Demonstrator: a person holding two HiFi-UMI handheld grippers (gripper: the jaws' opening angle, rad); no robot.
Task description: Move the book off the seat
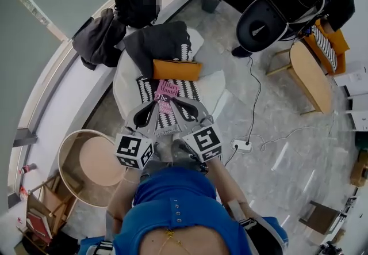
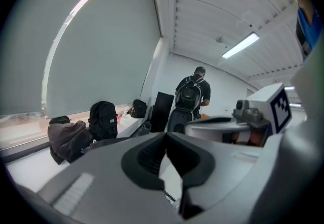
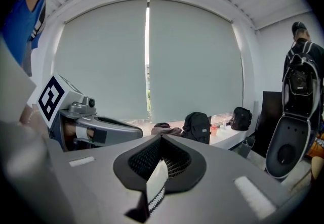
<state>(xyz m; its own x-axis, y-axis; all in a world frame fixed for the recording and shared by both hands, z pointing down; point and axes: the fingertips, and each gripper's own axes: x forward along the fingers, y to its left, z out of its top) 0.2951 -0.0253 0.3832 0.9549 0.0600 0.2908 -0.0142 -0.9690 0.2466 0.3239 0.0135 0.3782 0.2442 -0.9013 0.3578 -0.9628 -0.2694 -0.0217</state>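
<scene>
Both pairs of jaws are pressed together with nothing caught in them. On the left gripper [image 2: 165, 139] and the right gripper [image 3: 161, 142] alike, the black pads meet at the tip. Only a pale sliver with a zigzag edge shows through the gap behind them, and I take that to be the book's cover beyond. The 2 grippers sit side by side, close to each other, over the near end of the book [image 1: 167, 91], tips pointing away and a little down. Whether they touch it I cannot tell.

The book lies flat on the white seat [image 1: 215, 84], its pink title panel up amid black-and-white zigzags. Just past its far edge lies an orange flat thing [image 1: 176, 69], and behind that a dark garment [image 1: 158, 41] is heaped on the same seat. A tan round stool [image 1: 95, 162] stands to the left. A power strip [image 1: 241, 145] with its cable lies on the floor to the right.

As I see it, the main risk is going in with the tips closed. They would only shove the book, driving it into the orange thing or skewing it toward the seat's edge, where it could drop. The 2 grippers are also close enough to knock together once they spread, and the cable lies near the person's feet.
</scene>
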